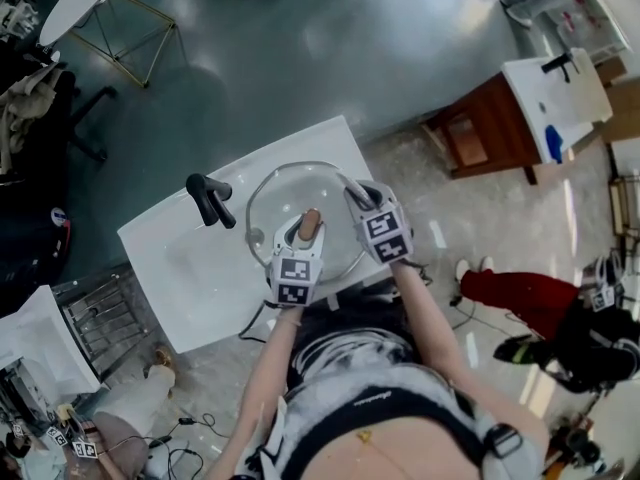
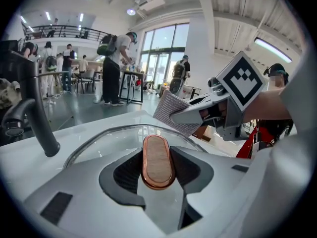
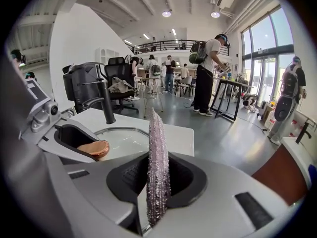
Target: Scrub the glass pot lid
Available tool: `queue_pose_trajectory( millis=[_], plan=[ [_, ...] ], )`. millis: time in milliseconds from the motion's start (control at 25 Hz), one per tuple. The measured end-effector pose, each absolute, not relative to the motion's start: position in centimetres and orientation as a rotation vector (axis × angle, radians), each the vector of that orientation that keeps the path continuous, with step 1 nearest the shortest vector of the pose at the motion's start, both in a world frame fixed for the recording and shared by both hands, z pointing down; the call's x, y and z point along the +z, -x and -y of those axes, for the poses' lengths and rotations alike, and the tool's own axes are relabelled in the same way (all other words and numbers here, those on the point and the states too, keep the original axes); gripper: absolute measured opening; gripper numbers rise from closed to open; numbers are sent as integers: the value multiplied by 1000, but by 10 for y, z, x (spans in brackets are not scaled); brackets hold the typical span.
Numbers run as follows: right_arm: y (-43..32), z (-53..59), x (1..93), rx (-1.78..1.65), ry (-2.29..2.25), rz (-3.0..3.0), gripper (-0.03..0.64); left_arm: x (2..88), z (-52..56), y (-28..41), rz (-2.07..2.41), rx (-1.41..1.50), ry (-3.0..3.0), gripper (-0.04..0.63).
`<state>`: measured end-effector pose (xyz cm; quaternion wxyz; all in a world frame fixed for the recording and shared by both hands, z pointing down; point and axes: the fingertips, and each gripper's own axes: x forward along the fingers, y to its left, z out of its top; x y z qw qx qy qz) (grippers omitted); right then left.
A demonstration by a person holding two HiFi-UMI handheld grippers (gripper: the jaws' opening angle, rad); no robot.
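Observation:
A round glass pot lid (image 1: 285, 190) lies over the basin of a white sink counter (image 1: 190, 268). Its oval wood knob with a copper rim (image 2: 158, 161) stands between the pads of my left gripper (image 2: 158, 166), which is shut on it; the knob (image 1: 309, 224) and the left gripper (image 1: 300, 243) also show in the head view. My right gripper (image 3: 158, 182) is shut on a thin grey scrub cloth (image 3: 158, 162) held on edge. In the head view the right gripper (image 1: 355, 196) sits at the lid's right rim. The cloth (image 2: 173, 114) hangs just above the glass (image 2: 124, 138).
A black faucet (image 1: 210, 200) rises at the basin's left, close to the lid. A wire rack (image 1: 100, 318) stands left of the counter. A wooden cabinet with a second sink (image 1: 490, 123) is at the right. A person in red trousers (image 1: 520, 293) is on the floor nearby.

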<state>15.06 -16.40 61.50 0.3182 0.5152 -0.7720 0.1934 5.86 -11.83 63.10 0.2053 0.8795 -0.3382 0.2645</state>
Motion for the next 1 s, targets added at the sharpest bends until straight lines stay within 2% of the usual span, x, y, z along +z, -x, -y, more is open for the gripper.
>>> queue_pose_trajectory(
  millis=[1000],
  plan=[
    [-88,151,632,411,-1058,2105,87,636,119,-57,931,756,-2442,175]
  ],
)
